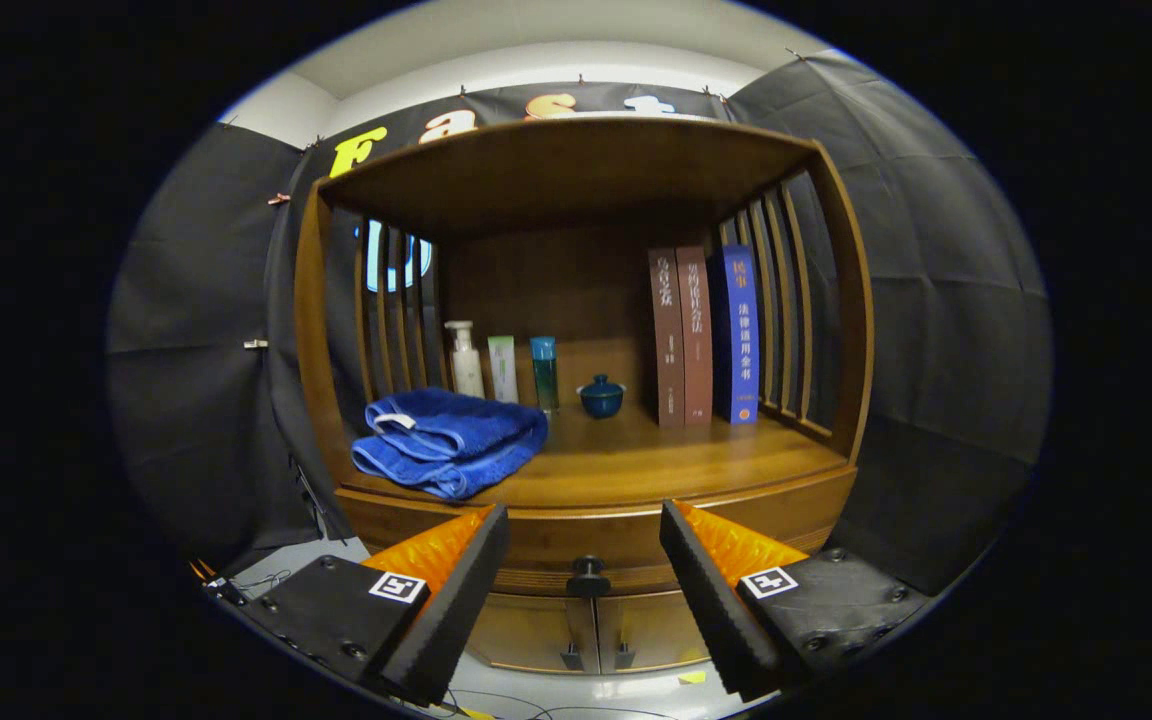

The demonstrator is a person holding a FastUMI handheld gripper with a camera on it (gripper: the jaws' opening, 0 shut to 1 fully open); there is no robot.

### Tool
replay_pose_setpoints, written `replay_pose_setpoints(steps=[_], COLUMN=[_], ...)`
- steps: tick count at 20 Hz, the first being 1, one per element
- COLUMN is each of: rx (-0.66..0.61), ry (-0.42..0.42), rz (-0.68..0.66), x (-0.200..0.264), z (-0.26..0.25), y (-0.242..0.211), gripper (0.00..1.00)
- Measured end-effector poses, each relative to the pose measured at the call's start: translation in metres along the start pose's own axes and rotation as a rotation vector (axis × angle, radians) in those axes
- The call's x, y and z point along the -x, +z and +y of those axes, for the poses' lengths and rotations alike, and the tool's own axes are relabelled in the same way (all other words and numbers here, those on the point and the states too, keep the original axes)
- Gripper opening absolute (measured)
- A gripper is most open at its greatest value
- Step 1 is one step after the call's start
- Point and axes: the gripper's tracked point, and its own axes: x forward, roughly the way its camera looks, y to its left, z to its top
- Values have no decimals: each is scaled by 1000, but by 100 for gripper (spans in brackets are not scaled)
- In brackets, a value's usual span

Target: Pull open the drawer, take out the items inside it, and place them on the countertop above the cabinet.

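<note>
- The gripper [584,545] is held wide open, nothing between its fingers.
- The closed drawer [586,545] is seen just ahead, its knob [588,577] between the fingertips.
- On the countertop [656,455] a folded blue towel [448,438] and 3 books [704,335] are seen.

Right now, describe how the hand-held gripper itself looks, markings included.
The hand-held gripper has two wedge-shaped fingers with ribbed, serrated inner faces. Each finger is mounted on a flat black block fastened with screws, and each block carries a small square black-and-white marker. Thin cables lie on the floor below it.
</note>
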Motion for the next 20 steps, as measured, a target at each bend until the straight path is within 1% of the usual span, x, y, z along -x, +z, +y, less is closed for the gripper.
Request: replay_pose_setpoints(steps=[7, 8, 10, 11, 12, 14, 15, 17, 18, 19, 20], rx=[8, 11, 6, 1, 9, 31, 45, 26, 16, 11, 9], ry=[-25, -32, -38, -35, -33, -34, -49, -53, -55, -56, -53], rz=[158, 174, 199, 215, 242, 280, 278, 271, 268, 262, 259], x=[-50, -57, -67, -71, -74, -79, -84, -81, -82, -76, -84], z=[-4, -6, -6, -5, -3, -5, -9, -9, -10, -10, -12], y=[-74, -83, -97, -104, -113, -125, -131, -124, -123, -124, -125], gripper=[97, 89, 79, 78, 71, 69, 69, 54, 54, 51, 48])
